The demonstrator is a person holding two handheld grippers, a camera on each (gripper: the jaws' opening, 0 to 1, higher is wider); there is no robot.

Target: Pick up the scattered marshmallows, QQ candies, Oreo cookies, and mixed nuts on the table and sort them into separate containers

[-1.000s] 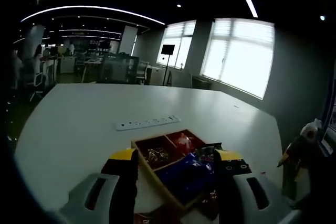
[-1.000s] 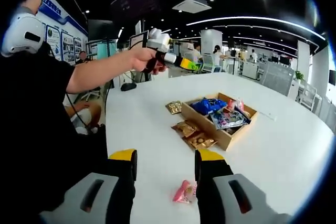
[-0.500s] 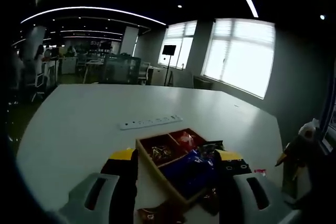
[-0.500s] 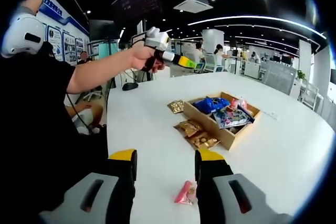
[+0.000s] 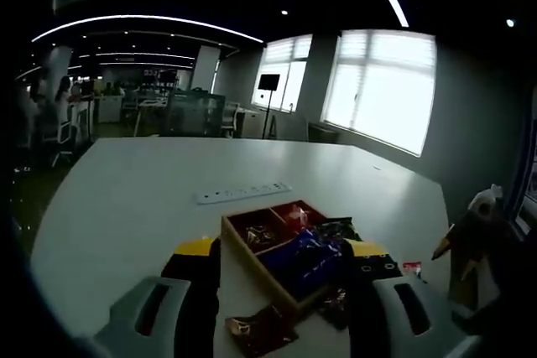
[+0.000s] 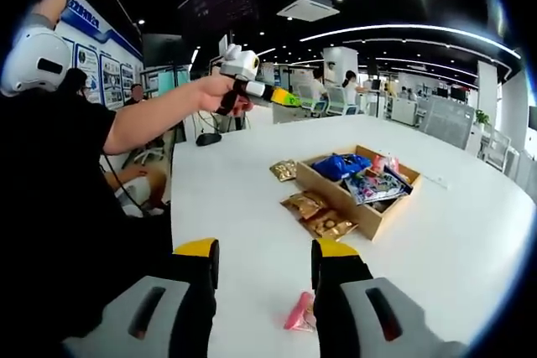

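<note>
Holding my right tool (image 6: 263,278) low over the white counter (image 6: 470,232), I keep its jaws parted and empty; a pink candy packet (image 6: 299,313) lies on the counter just beside the right jaw. Farther off sits the wooden divided tray (image 6: 362,215) with blue and mixed packets inside, three gold-brown snack packets (image 6: 317,214) lying near its left side. My left tool (image 5: 281,278) is raised above the counter, jaws apart with nothing between them; in the left gripper view the tray (image 5: 252,251) lies ahead, a brown packet (image 5: 260,329) nearer, and a white power strip (image 5: 243,194) beyond.
</note>
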